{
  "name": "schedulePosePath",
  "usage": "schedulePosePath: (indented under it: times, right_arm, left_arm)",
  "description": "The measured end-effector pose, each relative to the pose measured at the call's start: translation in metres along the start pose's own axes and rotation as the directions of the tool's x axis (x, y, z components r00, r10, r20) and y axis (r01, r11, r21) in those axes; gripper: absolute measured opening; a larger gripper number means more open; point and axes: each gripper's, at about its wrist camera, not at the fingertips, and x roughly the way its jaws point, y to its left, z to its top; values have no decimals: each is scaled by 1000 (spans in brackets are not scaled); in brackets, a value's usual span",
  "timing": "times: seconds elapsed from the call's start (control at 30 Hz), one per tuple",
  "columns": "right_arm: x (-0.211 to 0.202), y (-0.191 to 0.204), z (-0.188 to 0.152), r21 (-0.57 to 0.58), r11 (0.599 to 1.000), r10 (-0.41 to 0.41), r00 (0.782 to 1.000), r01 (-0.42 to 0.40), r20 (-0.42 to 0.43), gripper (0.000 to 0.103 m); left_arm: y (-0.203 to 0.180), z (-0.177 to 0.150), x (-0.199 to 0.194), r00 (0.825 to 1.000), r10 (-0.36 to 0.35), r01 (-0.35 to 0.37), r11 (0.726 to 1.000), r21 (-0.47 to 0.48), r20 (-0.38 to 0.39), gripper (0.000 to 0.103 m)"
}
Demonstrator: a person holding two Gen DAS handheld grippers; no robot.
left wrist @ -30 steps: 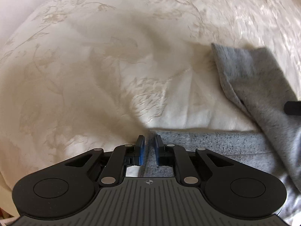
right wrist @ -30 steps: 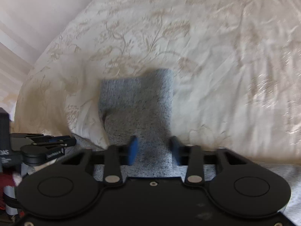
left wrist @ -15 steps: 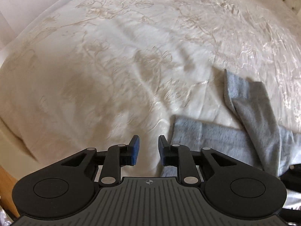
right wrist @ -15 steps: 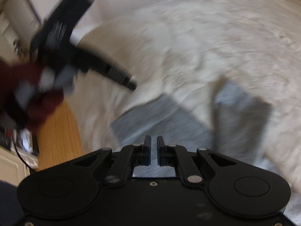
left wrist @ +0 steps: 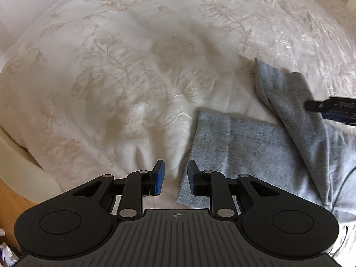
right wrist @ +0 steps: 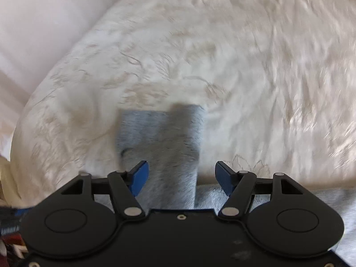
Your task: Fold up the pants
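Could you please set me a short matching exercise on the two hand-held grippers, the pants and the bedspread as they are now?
Things:
1. left hand-held gripper
2. right hand-held gripper
3. pants
4. bedspread

States:
A. cream, with a floral pattern
B. grey, lying on the bed with one leg over the other
C. open wide, above a pant leg
D. open a little, at a leg's hem edge

Pairs: 1-D, 2-C, 3-B, 4-A
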Motion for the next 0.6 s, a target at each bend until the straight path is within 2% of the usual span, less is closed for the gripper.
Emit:
schedulePosePath:
  times: [0.03,0.07,0.1,0.17,0.23,0.3,0.37,0.43,0.47,0.53,0.6]
  right_arm:
    - [3,0,1,0,1000,22,1000,-22,-13,18]
    - [2,4,1,-10,1000,28,1000,-29,-12,7]
    - [-4,15,-1,-50,998,32,999,-31,12,5]
    - [-27,47,-4,-169,983,80,996,-71,45,5]
    - [-44,85,-18,-313,942,137,990,-117,44,5]
    - [-48,124,-43,-468,871,169,986,-151,-4,5]
    - [-37,157,-78,-615,775,132,989,-142,-62,8]
    - [-20,172,-106,-693,706,96,989,-147,-112,10]
    - [-12,175,-116,-699,698,83,987,-155,-135,18]
    - [-9,174,-127,-684,708,96,984,-173,-150,25]
    - [-22,167,-128,-639,749,116,984,-177,-136,35]
  left_arm:
    - [1,1,-2,1000,-2,2,1000,2,7,22]
    - [2,2,-4,1000,-2,2,1000,1,13,22]
    - [4,3,-7,1000,-2,2,1000,1,20,22]
    - [8,5,-9,1000,1,-1,1000,-7,29,22]
    - [15,7,-12,999,3,-2,1000,-27,36,22]
    - [22,7,-16,999,7,-5,999,-53,46,22]
    - [27,8,-17,998,11,-7,997,-79,54,22]
    - [30,8,-16,999,11,-6,995,-97,51,23]
    - [30,8,-15,999,10,-5,995,-98,46,23]
    - [26,8,-13,999,7,-4,996,-89,39,23]
    - [20,7,-13,999,-6,8,998,-69,40,23]
